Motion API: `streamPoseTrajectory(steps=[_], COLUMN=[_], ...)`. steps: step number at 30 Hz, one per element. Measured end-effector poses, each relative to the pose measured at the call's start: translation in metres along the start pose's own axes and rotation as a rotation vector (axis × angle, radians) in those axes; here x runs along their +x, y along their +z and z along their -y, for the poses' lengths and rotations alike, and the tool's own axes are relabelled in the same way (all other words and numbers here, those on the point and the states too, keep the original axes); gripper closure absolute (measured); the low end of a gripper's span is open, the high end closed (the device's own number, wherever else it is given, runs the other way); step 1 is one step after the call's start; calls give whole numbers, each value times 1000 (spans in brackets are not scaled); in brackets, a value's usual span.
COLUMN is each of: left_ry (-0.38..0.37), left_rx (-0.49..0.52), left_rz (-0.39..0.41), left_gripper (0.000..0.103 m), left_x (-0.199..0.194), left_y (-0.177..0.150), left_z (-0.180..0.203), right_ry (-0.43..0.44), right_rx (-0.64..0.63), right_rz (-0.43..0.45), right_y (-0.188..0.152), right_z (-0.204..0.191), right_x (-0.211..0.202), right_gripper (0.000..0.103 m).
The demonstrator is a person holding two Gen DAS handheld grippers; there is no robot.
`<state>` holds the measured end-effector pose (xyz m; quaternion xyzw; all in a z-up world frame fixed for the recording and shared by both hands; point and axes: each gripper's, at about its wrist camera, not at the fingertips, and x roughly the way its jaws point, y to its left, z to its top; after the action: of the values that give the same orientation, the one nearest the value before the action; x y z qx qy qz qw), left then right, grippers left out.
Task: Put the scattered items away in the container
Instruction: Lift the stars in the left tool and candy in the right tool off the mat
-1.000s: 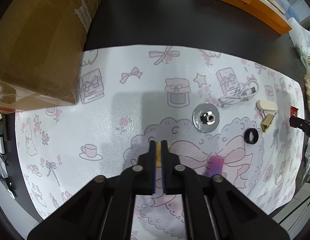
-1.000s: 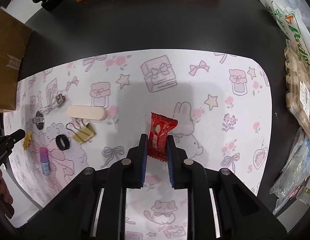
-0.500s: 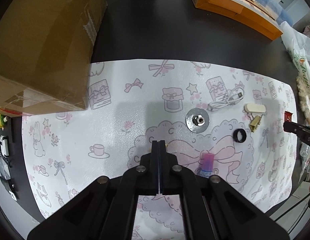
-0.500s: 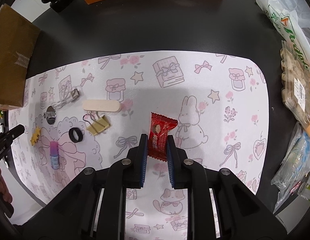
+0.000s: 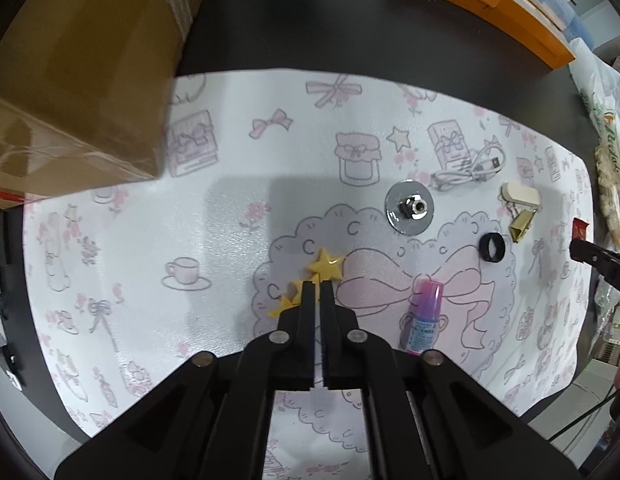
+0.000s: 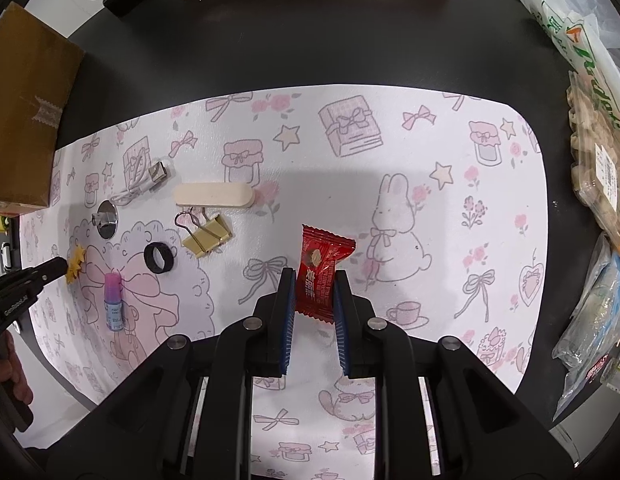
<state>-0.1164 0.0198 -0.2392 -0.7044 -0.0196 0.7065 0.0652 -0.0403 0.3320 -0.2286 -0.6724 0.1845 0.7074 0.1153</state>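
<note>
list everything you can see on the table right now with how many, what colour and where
Star hair clip: one, yellow, in left gripper.
Candy packet: one, red, in right gripper.
Small bottle: one, pink-purple, lying on mat.
Ring: one, black, beside binder clip.
Binder clip: one, gold, below wooden stick.
Wooden stick: one, beige.
USB cable: one, white, coiled.
Metal disc: one, silver.
Cardboard box: one, brown, mat's far left corner.
Patterned mat: one, white-pink.
Left gripper: black, shut.
Right gripper: black, shut.

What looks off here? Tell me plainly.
Nothing spilled or damaged. Only oddity: the yellow star piece is pinched off-centre, jutting past the left gripper. The red candy stands straight in the right gripper.
</note>
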Motion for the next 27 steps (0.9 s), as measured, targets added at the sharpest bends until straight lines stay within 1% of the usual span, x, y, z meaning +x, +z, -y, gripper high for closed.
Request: streamPoseTrajectory(steps=[1, 2, 4, 10, 12, 13, 15, 16, 17, 19, 23, 27], left_ry=[-4, -2, 7, 72, 98, 120, 127, 126, 126, 121, 62, 53], left_rx=[1, 6, 19, 53, 69, 85, 102, 109, 113, 114, 62, 60], left_rz=[-6, -9, -11, -27, -20, -18, -4, 2, 3, 1, -9, 5], left_gripper=[77, 57, 36, 37, 39, 42, 51, 62, 75, 75, 75, 75], left_x=[3, 6, 10, 23, 24, 25, 24, 23, 23, 22, 21, 13], left_y=[2, 4, 6, 12, 13, 13, 12, 13, 13, 14, 18, 20], left_z=[1, 2, 5, 10, 14, 17, 22, 24, 26, 28, 21, 22], right_ry=[1, 2, 5, 8, 9, 9, 8, 8, 9, 9, 11, 12], right_rx=[-1, -1, -2, -4, -3, -3, -2, -1, 0, 0, 1, 4], right_rz=[-2, -5, -9, -17, -18, -18, -19, -20, -21, -22, -16, -6], right_y=[0, 1, 3, 8, 10, 11, 11, 12, 12, 12, 14, 13], right_z=[-1, -1, -2, -3, -4, -4, -4, -4, -4, -5, -5, -7], right_x=[1, 1, 2, 4, 4, 4, 4, 4, 4, 3, -1, -7], right_gripper=[85, 85, 85, 85, 85, 85, 85, 85, 85, 85, 85, 85])
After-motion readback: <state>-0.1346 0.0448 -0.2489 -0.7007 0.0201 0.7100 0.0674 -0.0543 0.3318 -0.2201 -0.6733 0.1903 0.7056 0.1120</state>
